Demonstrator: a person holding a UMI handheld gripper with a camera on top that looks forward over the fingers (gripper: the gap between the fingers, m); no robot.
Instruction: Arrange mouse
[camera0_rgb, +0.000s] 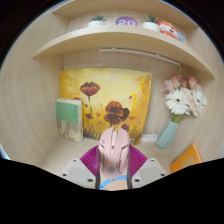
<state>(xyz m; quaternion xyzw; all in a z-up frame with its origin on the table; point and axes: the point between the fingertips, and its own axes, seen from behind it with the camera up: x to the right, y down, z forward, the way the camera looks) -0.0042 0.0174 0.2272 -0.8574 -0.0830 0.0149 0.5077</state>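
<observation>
A pink computer mouse (112, 150) stands lengthwise between my gripper's fingers, its nose pointing up and away from me, with a blue cable curling at its near end. My gripper (112, 165) is shut on the mouse, and both magenta pads (92, 160) press its sides. The mouse is held up in the air in front of a desk nook. Its lower end is hidden behind the gripper body.
A yellow painting with red poppies (104, 100) leans on the back wall. A green book (69, 118) stands left of it. A blue vase of pale flowers (176, 118) stands at the right. A shelf (120, 36) above holds small plants and a purple clock.
</observation>
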